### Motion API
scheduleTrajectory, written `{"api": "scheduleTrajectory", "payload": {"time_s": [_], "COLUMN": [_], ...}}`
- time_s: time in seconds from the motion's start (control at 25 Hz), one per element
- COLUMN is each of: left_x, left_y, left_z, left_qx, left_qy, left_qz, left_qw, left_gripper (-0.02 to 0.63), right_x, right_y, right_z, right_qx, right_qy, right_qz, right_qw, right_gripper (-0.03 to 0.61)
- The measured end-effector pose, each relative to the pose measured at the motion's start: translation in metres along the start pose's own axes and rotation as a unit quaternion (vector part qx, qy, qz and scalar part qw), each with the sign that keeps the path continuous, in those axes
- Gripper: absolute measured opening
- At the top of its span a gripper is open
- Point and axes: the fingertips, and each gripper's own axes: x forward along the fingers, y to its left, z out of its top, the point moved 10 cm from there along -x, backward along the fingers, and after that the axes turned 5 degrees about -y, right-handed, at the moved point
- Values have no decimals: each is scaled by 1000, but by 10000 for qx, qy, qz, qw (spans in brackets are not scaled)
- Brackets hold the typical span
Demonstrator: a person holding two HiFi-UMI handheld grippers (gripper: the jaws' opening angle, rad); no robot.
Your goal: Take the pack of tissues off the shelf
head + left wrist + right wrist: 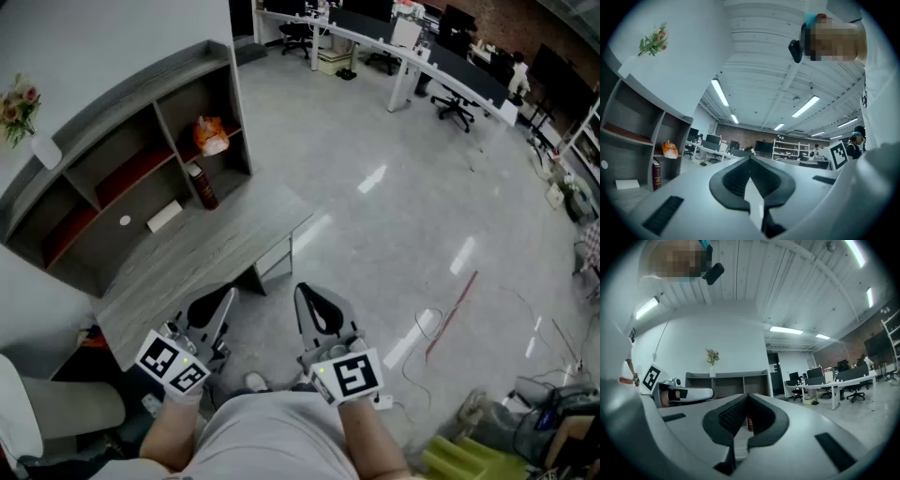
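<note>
A grey shelf unit (141, 94) stands on a wooden desk (211, 258) against the wall. In its lower middle bay lies a flat white rectangular pack (164, 217), also visible as the white pack (626, 184) in the left gripper view. An orange crumpled bag (211, 136) sits on the right bay's upper shelf, with a dark red book (202, 186) upright below it. My left gripper (228, 292) and right gripper (302, 291) hover near the desk's front edge, well short of the shelf. Both are shut and hold nothing, seen also at left gripper (750, 161) and right gripper (748, 399).
A small vase of flowers (19, 105) stands on the shelf top. A white round item (125, 221) lies beside the pack. Office desks and chairs (412, 56) line the far side. A red rod (452, 314) and cables lie on the floor at the right.
</note>
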Motion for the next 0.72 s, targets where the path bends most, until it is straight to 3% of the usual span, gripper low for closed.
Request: {"api": "scheduleTrajectory", "payload": {"time_s": [0.36,0.56,0.72], "left_x": [29,41,44], "left_y": [-22,-27,-20], "left_z": [-23,-29,-37], "left_qx": [-15,59,2], "left_qy": [154,179,286], "left_qz": [160,250,411], "left_qw": [9998,9995,9987], "left_gripper": [17,17,17], "right_x": [-21,-27,-24], "right_y": [-38,-61,-70], "right_z": [-6,-7,-14], "right_qx": [142,741,863], "right_qy": [-39,-289,-285], "right_qz": [-52,43,76], "right_qw": [9999,9968,9958], "right_gripper": [18,18,20]}}
